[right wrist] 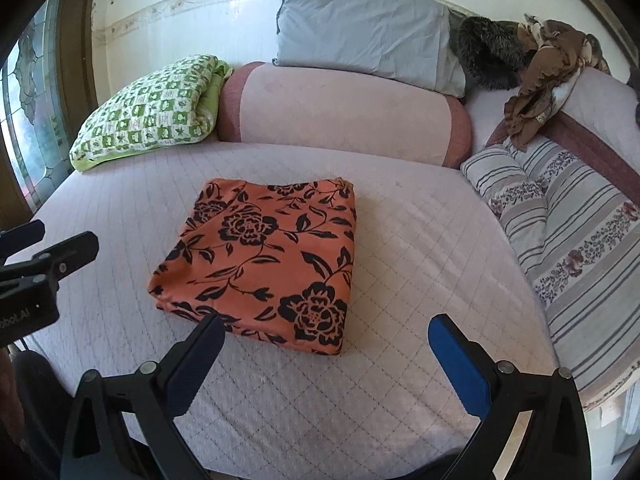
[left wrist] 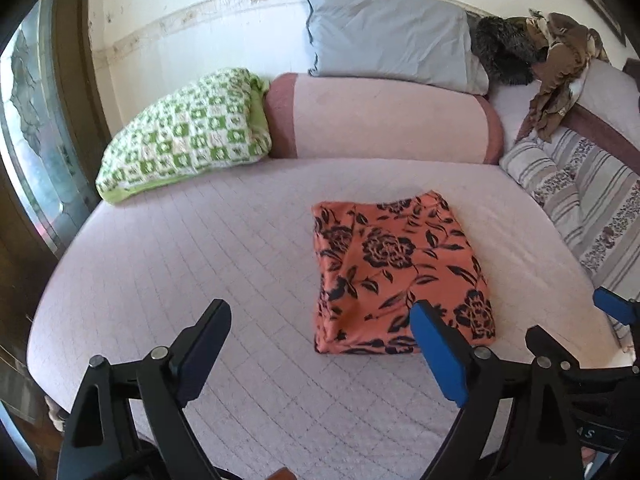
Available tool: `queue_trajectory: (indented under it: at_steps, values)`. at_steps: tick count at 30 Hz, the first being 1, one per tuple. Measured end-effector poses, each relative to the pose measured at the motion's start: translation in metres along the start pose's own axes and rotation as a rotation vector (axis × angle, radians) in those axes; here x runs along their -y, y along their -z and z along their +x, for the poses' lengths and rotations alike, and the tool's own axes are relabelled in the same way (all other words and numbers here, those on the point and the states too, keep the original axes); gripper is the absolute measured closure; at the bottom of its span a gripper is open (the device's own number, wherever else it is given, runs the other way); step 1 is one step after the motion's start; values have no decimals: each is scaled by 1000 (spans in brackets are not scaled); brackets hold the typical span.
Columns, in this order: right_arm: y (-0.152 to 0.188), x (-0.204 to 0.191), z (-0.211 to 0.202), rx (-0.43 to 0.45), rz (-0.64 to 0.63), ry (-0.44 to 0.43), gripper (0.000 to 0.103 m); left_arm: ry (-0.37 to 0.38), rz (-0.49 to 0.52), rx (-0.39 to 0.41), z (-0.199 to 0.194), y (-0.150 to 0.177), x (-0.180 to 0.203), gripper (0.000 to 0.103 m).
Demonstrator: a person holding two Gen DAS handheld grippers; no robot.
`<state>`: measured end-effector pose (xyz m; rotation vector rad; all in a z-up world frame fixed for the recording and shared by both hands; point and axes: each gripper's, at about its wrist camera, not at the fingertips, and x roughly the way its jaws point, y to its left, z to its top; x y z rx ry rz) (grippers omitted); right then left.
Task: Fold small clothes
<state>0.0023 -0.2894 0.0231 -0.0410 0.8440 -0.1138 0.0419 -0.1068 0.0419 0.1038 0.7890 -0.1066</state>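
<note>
An orange cloth with black flowers (left wrist: 400, 272) (right wrist: 268, 256) lies folded into a neat rectangle on the pale quilted bed (left wrist: 200, 240) (right wrist: 420, 248). My left gripper (left wrist: 320, 320) hovers above the bed just in front of the cloth's near left corner, jaws wide apart and empty. My right gripper (right wrist: 324, 336) hangs over the cloth's near edge, also spread wide with nothing between its blue-padded fingers (right wrist: 460, 364). Neither gripper touches the cloth. The right gripper's fingertip (left wrist: 616, 308) shows at the right edge of the left wrist view, and the left gripper's side (right wrist: 48, 256) shows in the right wrist view.
A green checked pillow (left wrist: 184, 136) (right wrist: 148, 108), a pink bolster (left wrist: 380, 116) (right wrist: 344, 112) and a grey pillow (left wrist: 392, 36) line the back. Striped floral cushions (left wrist: 580, 196) (right wrist: 568, 232) and a brown crumpled garment (left wrist: 560, 80) sit at the right. A window (left wrist: 36, 140) is at left.
</note>
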Motion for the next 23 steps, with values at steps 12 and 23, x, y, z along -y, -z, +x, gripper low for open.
queue_trajectory:
  at_steps: [12,23]
  values:
    - [-8,-2,6,-3,-9,-2,0,11,24,-21,15,-10,10,12]
    - [-15,-4,15,-11,-17,-1,0,32,36,-9,26,-20,14,12]
